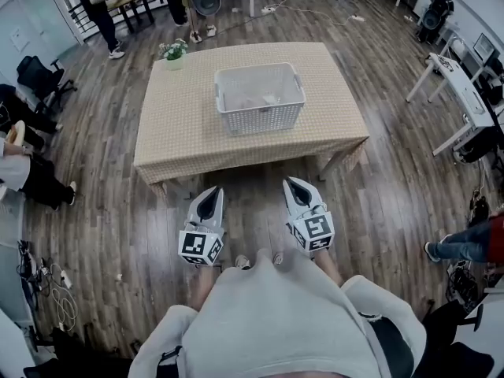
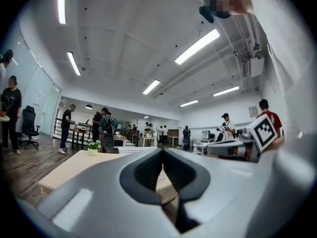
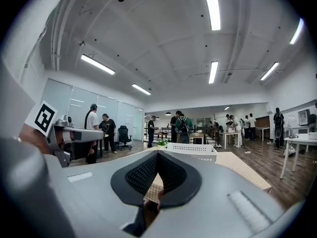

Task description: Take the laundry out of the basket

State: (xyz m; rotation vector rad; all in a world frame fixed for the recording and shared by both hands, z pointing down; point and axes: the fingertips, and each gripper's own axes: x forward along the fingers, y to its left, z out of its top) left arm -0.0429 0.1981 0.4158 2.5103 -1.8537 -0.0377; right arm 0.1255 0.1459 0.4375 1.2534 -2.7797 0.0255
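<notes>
Laundry [image 1: 270, 98] faint inside basket [image 1: 260, 118], left claw [image 1: 211, 191], right claw [image 1: 294, 183] closed, empty.

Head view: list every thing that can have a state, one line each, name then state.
left gripper: fingers shut, empty, held short of the table
right gripper: fingers shut, empty, held short of the table
basket: upright on the table, no lid, untouched
laundry: pale item lying inside the basket
potted plant: upright at the table's far left corner
</notes>
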